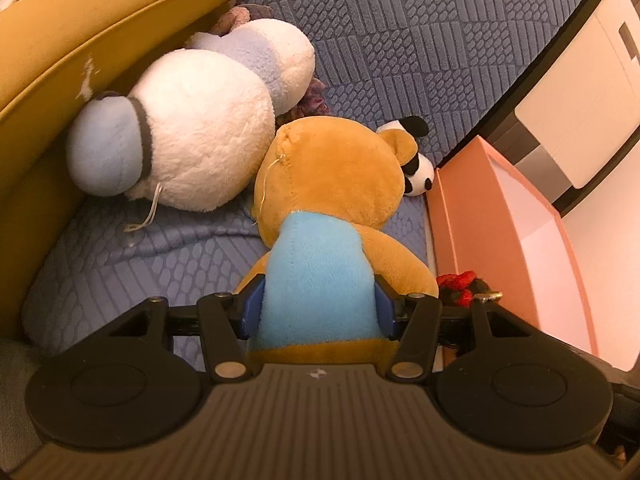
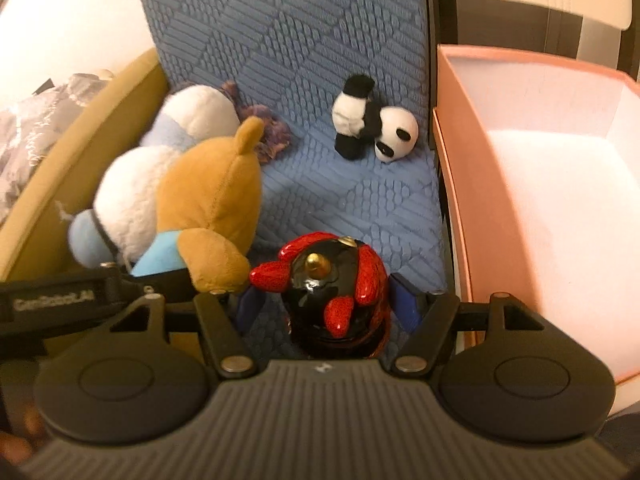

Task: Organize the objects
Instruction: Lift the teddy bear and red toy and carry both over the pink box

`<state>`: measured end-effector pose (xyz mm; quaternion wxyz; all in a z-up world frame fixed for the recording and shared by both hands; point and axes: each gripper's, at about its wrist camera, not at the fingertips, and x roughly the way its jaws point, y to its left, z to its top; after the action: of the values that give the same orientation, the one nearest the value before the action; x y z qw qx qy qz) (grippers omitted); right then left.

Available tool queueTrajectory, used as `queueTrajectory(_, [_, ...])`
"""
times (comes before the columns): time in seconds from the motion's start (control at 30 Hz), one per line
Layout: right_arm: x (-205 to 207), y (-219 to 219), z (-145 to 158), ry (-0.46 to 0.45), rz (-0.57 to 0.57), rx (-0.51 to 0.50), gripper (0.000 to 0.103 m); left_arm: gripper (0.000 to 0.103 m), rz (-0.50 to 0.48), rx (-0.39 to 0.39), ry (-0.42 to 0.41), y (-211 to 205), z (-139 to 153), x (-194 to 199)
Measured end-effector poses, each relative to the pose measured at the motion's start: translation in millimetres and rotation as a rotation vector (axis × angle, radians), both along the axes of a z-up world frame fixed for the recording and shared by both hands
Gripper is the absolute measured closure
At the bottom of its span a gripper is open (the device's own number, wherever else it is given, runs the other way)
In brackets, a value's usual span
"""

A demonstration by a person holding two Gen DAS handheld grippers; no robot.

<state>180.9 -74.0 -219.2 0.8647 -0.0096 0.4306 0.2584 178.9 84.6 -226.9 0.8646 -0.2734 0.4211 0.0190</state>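
The left tool (image 1: 318,312) is pinching the brown plush bear in a light-blue shirt (image 1: 320,208) by its torso. The right tool (image 2: 326,306) is spread around the glossy black-and-red figurine (image 2: 332,280), fingers apart from it. Farther off, a small panda plush (image 2: 374,126) is lying on the blue quilted mattress (image 2: 304,60), beside the open pink box (image 2: 472,208).

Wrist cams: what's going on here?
Toys are being tidied off a blue quilted cushion. The left gripper has its jaws shut on the brown teddy bear, at its blue shirt. The right gripper's jaws bracket a red-and-black glossy figurine; grip unclear. The pink box alongside looks empty. A small panda plush lies loose.
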Motion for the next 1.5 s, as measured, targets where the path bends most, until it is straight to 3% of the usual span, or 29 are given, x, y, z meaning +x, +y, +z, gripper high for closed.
queueTrajectory(0.47, [-34, -46, 83, -0.058, 0.032, 0.045, 0.033, 0.043, 0.049, -0.042, -0.079, -26, 68, -48])
queueTrajectory(0.83, [-36, -85, 137, -0.143, 0.027, 0.095, 0.033, 0.043, 0.017, 0.005, -0.177, -71, 126, -53])
queueTrajectory(1.23, [-17, -139, 175, -0.177, -0.030, 0.141, 0.033, 0.043, -0.054, 0.025, -0.230, -131, 179, -30])
queueTrajectory(1.5, [11, -175, 182, -0.173, -0.079, 0.135, 0.033, 0.043, -0.095, 0.014, -0.232, -168, 186, 6])
